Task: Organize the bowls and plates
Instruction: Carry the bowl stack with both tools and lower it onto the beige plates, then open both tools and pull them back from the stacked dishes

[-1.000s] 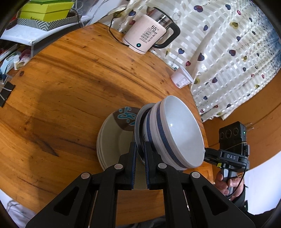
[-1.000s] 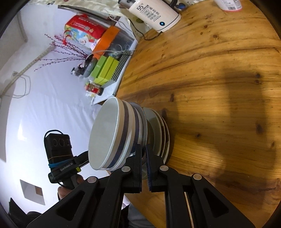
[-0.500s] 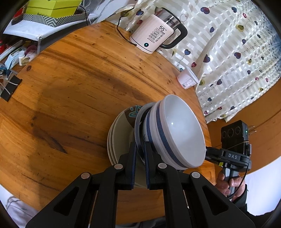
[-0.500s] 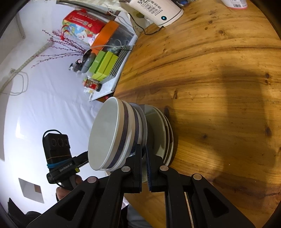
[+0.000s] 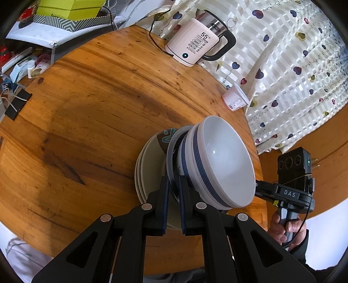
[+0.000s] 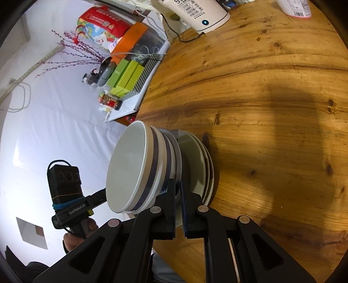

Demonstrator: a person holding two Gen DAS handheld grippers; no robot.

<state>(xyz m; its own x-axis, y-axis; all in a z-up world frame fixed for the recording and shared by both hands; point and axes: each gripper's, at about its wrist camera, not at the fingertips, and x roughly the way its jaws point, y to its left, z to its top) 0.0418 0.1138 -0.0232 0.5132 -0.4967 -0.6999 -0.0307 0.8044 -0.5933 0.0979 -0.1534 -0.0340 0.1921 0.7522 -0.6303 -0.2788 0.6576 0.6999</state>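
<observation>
Both grippers — left gripper (image 5: 173, 191), right gripper (image 6: 178, 196) — stay clamped tight on the grey-rimmed dish under the nested white blue-banded bowls (image 5: 219, 163). The stack has shifted along the round wooden table (image 5: 91, 104) — it's being carried, not yet set down.

The bowls (image 5: 219, 161) cover most of the plates (image 5: 150, 165), leaving only their left rims and a scrap of blue pattern. The kettle (image 6: 195, 13) is cut off by the top edge in the right wrist view. The small cup's (image 5: 236, 100) label print is unreadable.
</observation>
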